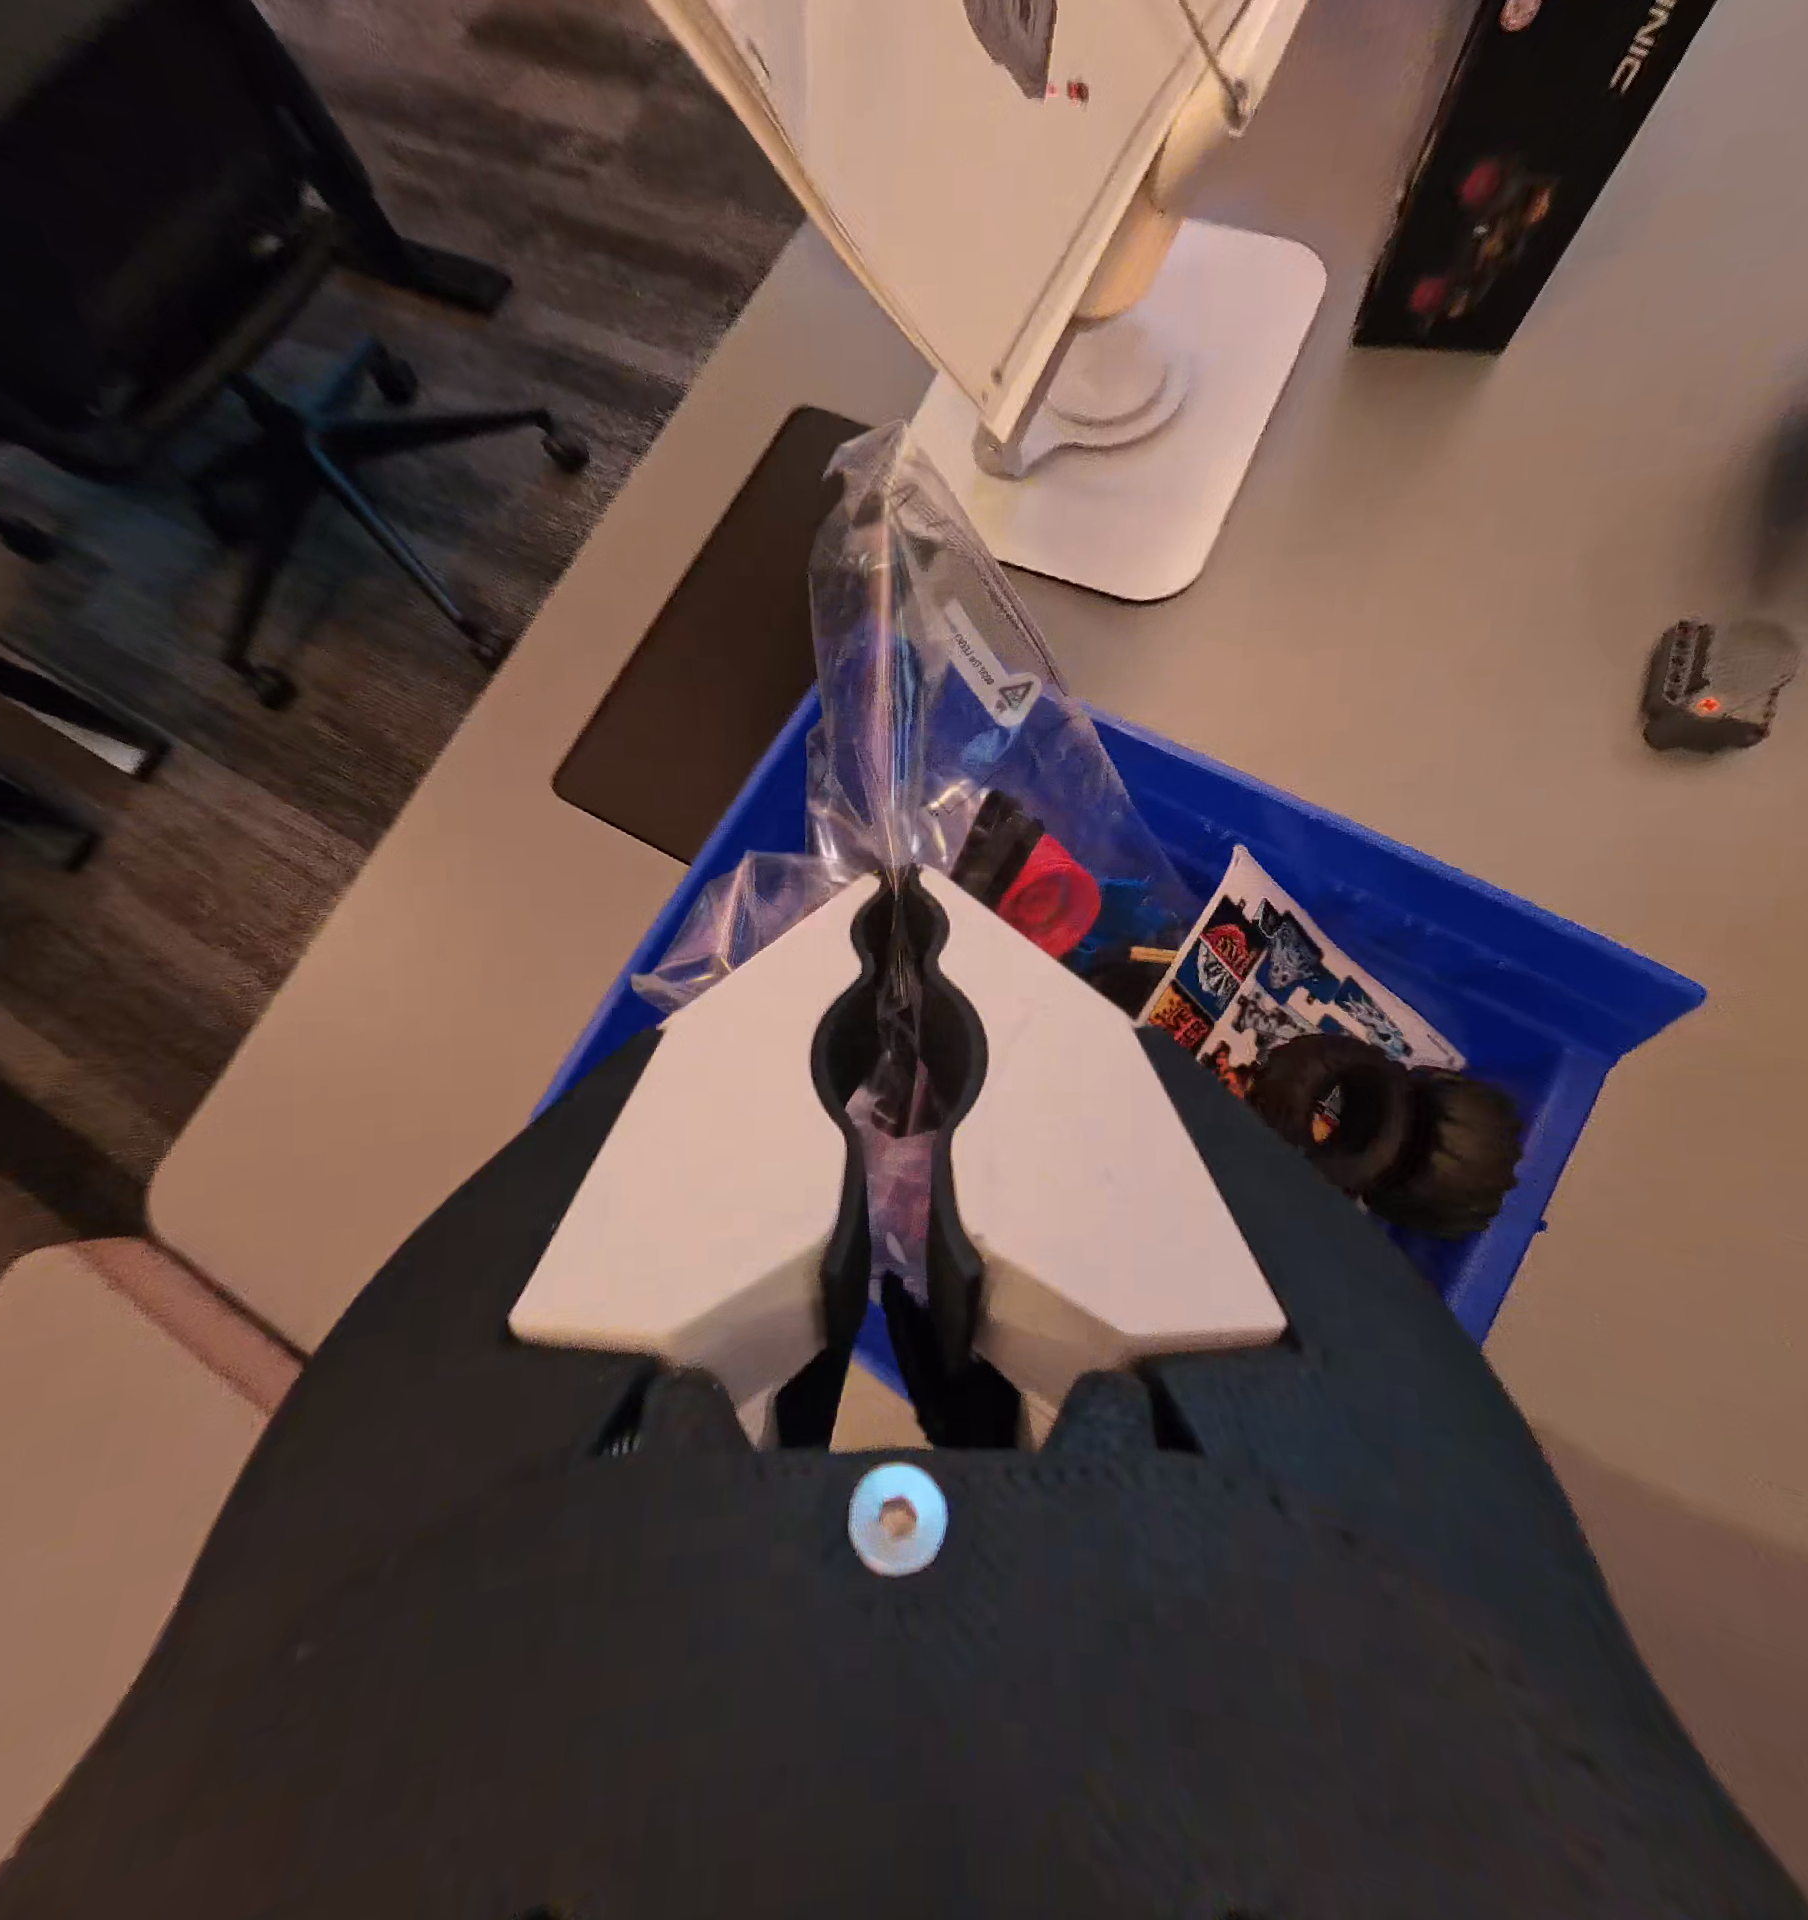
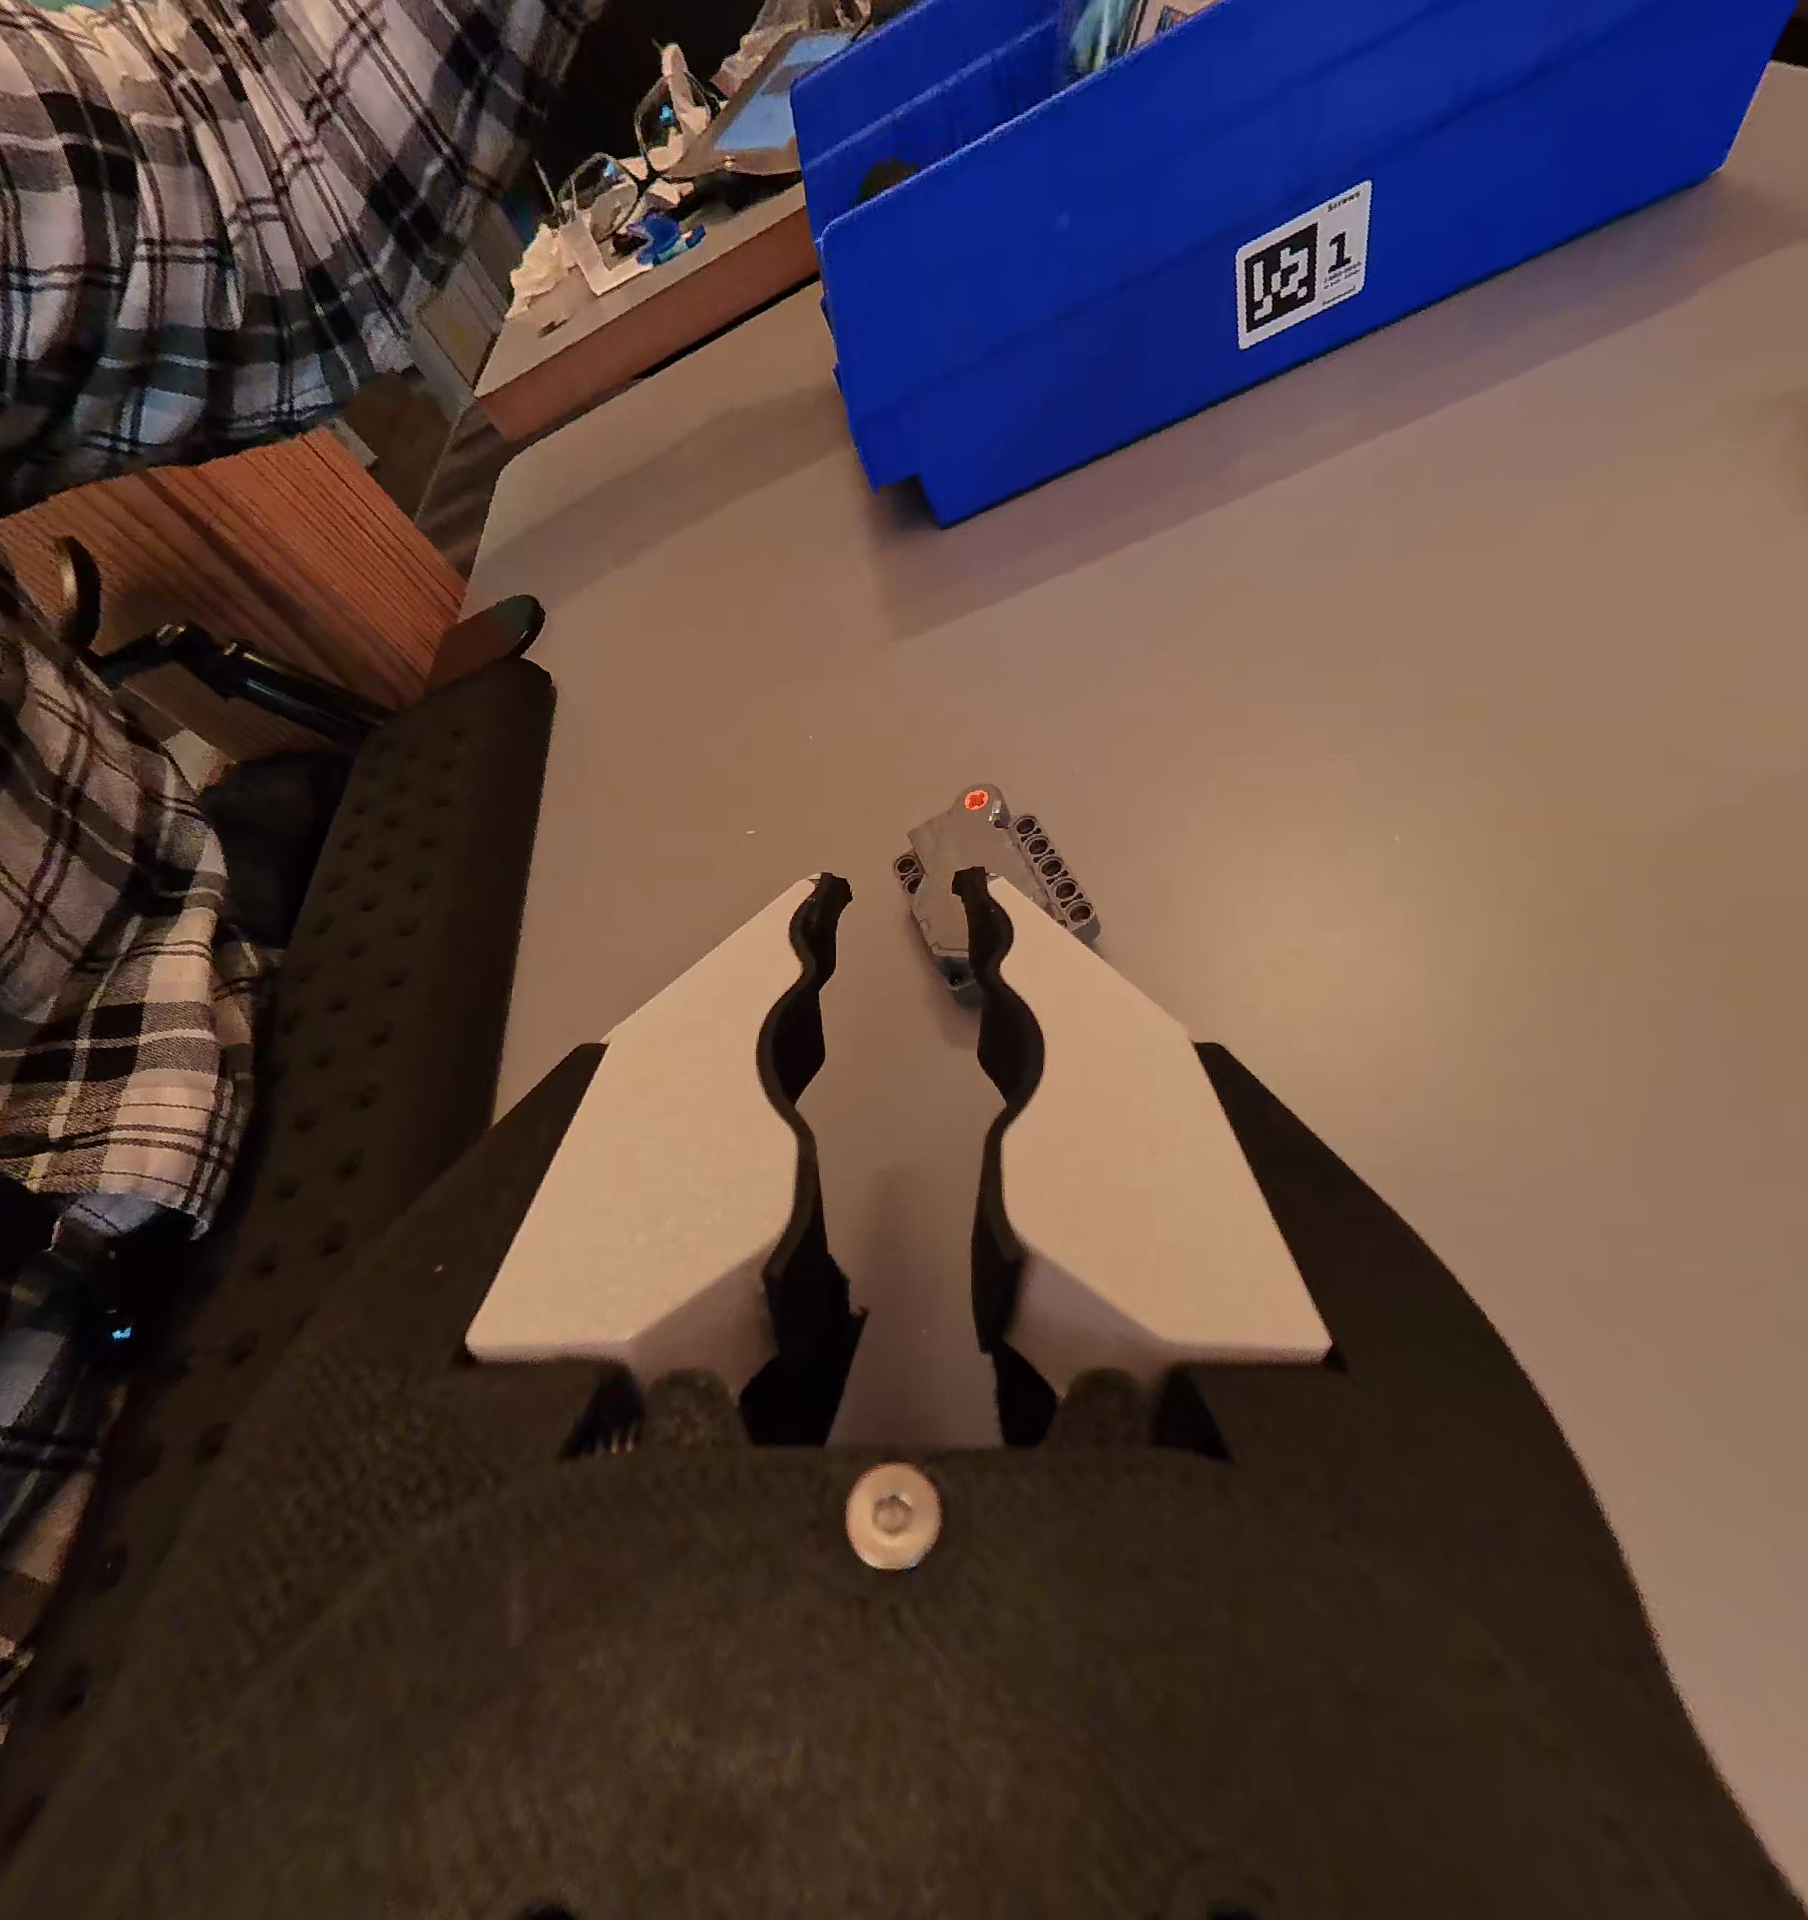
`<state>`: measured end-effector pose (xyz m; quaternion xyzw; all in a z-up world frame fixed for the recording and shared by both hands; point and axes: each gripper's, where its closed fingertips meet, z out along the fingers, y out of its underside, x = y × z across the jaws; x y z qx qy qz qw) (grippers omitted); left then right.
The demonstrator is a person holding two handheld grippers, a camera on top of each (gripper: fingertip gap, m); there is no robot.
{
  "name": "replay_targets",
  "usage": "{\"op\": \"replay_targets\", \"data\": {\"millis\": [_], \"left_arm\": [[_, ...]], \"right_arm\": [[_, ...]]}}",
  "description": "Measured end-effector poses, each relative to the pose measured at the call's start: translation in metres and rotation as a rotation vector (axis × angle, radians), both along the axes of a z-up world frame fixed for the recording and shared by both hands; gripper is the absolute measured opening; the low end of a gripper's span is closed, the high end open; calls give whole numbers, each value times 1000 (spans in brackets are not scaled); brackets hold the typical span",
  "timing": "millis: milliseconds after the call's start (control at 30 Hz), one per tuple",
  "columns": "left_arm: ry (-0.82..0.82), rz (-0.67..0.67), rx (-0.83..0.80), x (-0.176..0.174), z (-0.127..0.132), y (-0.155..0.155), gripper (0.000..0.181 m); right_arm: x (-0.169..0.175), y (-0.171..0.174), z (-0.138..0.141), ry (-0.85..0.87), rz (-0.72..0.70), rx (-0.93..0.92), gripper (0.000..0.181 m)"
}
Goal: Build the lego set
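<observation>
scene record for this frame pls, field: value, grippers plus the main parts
left gripper: shut on clear plastic bag, raised above the bin
right gripper: open, empty, low over the table
blue bin: holds sticker sheet, black tires, red part, another clear bag
grey motor block: on the table, apart from the bin, just past the right fingertip
background: white monitor stand, black set box

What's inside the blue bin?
The blue bin holds a sticker sheet, black tires, a red part and clear bags, one pinched by the left gripper. The gripper hides the rest.
</observation>
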<state>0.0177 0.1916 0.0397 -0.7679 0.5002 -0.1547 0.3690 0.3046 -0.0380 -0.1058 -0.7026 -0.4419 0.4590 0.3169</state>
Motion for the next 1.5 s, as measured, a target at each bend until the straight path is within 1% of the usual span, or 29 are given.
{"op": "replay_targets", "data": {"millis": [333,567,700,833,900,967,1067,1133,1200,1267,1333,1433,1467,1500], "left_arm": [[-3,109,68,-6,44,7,0],[-27,126,122,-5,81,0,0],[-40,125,136,-1,98,-8,0],[-85,96,114,21,105,-19,0],[-127,36,91,48,106,-32,0],[-129,-22,95,82,106,-42,0],[-102,-139,86,146,93,-58,0],[-71,-197,75,188,76,-65,0],[-17,-207,57,220,48,-63,0],[11,-234,-11,246,14,-63,0],[28,-247,-65,264,-19,-60,0],[98,-250,-143,270,-67,-53,0],[109,-254,-156,268,-77,-50,0],[107,-268,-180,265,-82,-50,6]], "right_arm": [[0,-1,1,4,3,0,22],[0,-1,4,11,4,1,22],[0,0,5,16,2,1,22],[1,2,8,29,-12,5,23],[1,4,9,32,-18,8,23],[3,6,11,35,-28,19,23],[6,10,16,53,-49,30,23],[8,13,19,62,-68,40,23],[11,15,22,70,-80,47,23],[13,16,25,75,-86,51,23],[14,17,27,83,-91,52,23],[14,17,29,93,-87,47,23],[14,16,29,95,-85,48,23],[14,15,30,97,-82,49,23]]}}
